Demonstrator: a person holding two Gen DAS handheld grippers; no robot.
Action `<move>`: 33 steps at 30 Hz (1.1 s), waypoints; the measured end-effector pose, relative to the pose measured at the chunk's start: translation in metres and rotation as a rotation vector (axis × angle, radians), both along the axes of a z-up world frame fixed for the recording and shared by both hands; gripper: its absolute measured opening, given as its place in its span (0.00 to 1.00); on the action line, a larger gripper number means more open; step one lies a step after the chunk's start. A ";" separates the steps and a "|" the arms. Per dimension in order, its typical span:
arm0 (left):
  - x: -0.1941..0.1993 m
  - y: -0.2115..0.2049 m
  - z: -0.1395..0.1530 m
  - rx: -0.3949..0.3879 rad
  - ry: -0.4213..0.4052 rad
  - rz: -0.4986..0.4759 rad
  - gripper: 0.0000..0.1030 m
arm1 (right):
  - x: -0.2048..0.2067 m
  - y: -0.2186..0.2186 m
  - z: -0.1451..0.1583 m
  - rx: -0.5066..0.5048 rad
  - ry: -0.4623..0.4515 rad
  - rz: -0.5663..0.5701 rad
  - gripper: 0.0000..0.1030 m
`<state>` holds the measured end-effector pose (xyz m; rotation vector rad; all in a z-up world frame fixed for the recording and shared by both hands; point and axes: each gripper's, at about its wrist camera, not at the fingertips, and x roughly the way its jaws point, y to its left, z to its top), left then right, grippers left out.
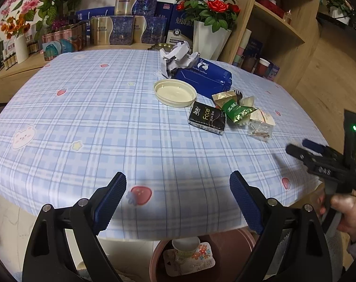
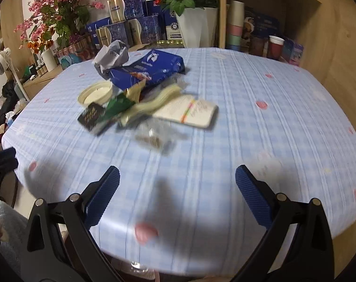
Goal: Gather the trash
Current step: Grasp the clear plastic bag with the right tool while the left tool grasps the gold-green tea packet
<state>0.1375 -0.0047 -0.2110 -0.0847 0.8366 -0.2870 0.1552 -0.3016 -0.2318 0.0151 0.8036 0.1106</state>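
Note:
Trash lies on the blue plaid table [image 1: 95, 117]: crumpled paper [image 1: 176, 57], a blue coffee bag [image 1: 205, 76], a cream lid [image 1: 175, 92], a black tissue pack [image 1: 207, 118], a green wrapper [image 1: 239, 112] and a clear bag of small screws [image 1: 260, 129]. My left gripper [image 1: 178, 199] hangs open over the table's near edge with nothing between its fingers. In the right wrist view my right gripper [image 2: 178, 197] is open and holds nothing, short of the blurred pile: the coffee bag [image 2: 152, 70], the lid [image 2: 95, 94], the tissue pack [image 2: 92, 116] and a white card [image 2: 189, 112].
A brown bin [image 1: 232, 242] under the table's near edge holds a paper cup [image 1: 185, 246] and a printed card. Boxes [image 1: 131, 23], a rose pot [image 1: 209, 37] and flower vases crowd the table's far side. Wooden shelves [image 1: 276, 23] stand at the right. A hand [image 1: 347, 213] holds the right gripper.

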 end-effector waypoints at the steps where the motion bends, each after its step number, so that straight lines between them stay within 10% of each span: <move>1: 0.003 -0.001 -0.001 0.000 0.003 0.000 0.85 | 0.008 0.002 0.001 -0.004 -0.002 0.010 0.94; 7: 0.020 -0.010 -0.002 0.003 0.016 -0.009 0.85 | 0.046 0.020 -0.005 -0.035 0.023 0.069 0.92; 25: 0.057 -0.040 -0.009 -0.029 0.077 -0.070 0.85 | 0.055 0.035 -0.020 -0.024 0.060 0.219 0.34; 33: 0.098 -0.089 0.006 -0.071 0.117 -0.150 0.80 | 0.043 0.014 -0.005 0.074 0.034 0.161 0.31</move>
